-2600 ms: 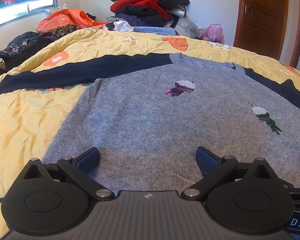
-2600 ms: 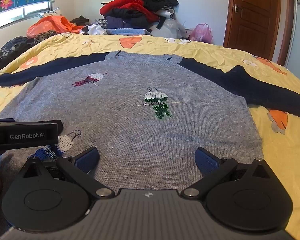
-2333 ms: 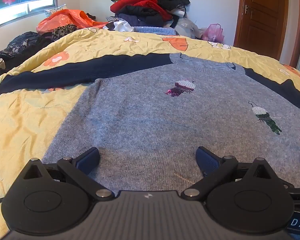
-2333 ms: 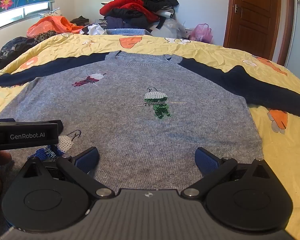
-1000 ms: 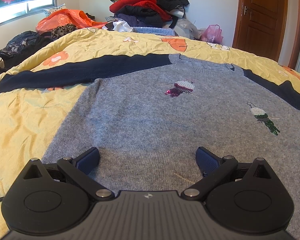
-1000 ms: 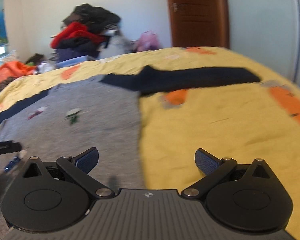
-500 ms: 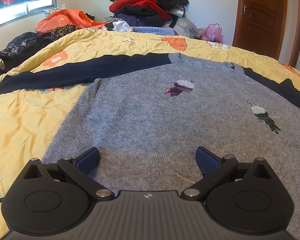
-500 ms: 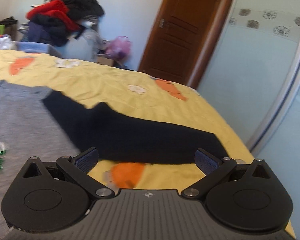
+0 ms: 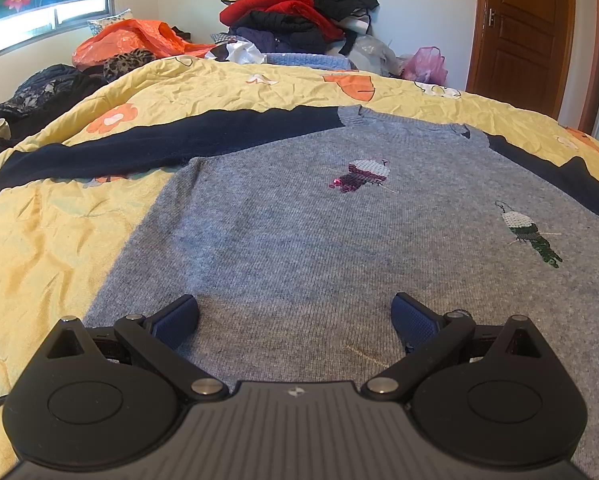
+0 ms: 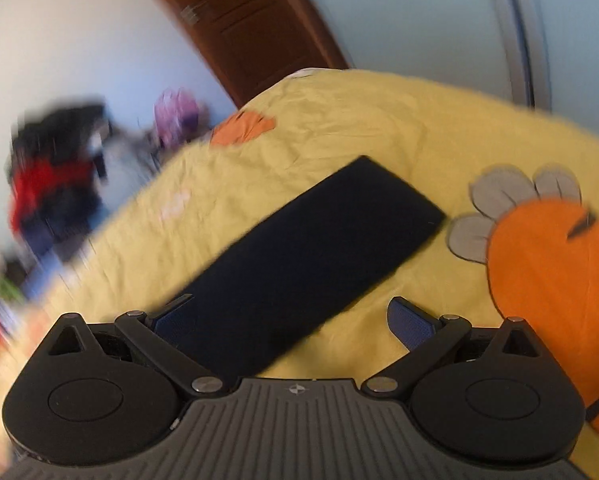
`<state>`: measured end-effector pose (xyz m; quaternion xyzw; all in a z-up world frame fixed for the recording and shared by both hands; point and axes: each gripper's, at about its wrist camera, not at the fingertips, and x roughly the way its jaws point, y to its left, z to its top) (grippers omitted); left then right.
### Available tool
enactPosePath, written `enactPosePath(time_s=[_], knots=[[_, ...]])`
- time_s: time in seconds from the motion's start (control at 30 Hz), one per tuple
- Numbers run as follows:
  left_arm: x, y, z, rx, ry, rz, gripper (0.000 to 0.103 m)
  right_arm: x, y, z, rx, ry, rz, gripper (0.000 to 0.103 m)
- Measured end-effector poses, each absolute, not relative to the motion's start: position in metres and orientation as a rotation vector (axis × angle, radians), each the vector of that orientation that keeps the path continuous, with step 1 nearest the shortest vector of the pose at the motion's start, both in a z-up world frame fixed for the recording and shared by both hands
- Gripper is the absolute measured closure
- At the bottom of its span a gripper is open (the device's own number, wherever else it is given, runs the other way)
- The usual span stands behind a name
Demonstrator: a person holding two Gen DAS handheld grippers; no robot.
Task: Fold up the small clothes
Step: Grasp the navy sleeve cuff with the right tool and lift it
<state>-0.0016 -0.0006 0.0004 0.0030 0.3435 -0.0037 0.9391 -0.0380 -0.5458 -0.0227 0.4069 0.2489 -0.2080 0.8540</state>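
A grey knit sweater with navy sleeves and sequin birds lies flat, front up, on the yellow bedspread. Its left navy sleeve stretches out to the left. My left gripper is open and empty, low over the sweater's bottom hem. In the right wrist view the right navy sleeve lies straight on the bedspread, cuff pointing away. My right gripper is open and empty, just above the sleeve, its left finger over the cloth. This view is blurred by motion.
A heap of red, black and blue clothes is piled at the far end of the bed, with an orange bag and dark clothes at the left. A wooden door stands at the back right.
My right gripper has swung right, off the sweater's body, and now hovers over the right sleeve near its cuff. The left gripper has stayed still over the hem.
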Motion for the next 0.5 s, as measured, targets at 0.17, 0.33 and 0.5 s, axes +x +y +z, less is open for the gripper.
enactPosePath(time_s=[0.17, 0.33, 0.5], knots=[[-0.002, -0.001, 0.000, 0.006, 0.701, -0.008, 0.000, -0.038, -0.577, -0.040, 1.008, 0.464, -0.391, 0.004], [-0.002, -0.001, 0.000, 0.006, 0.701, -0.008, 0.000, -0.035, -0.597, -0.048, 1.084, 0.392, -0.413, 0.019], [-0.002, -0.001, 0.000, 0.007, 0.701, -0.008, 0.000, -0.024, -0.603, -0.050, 1.063, 0.380, -0.469, 0.042]])
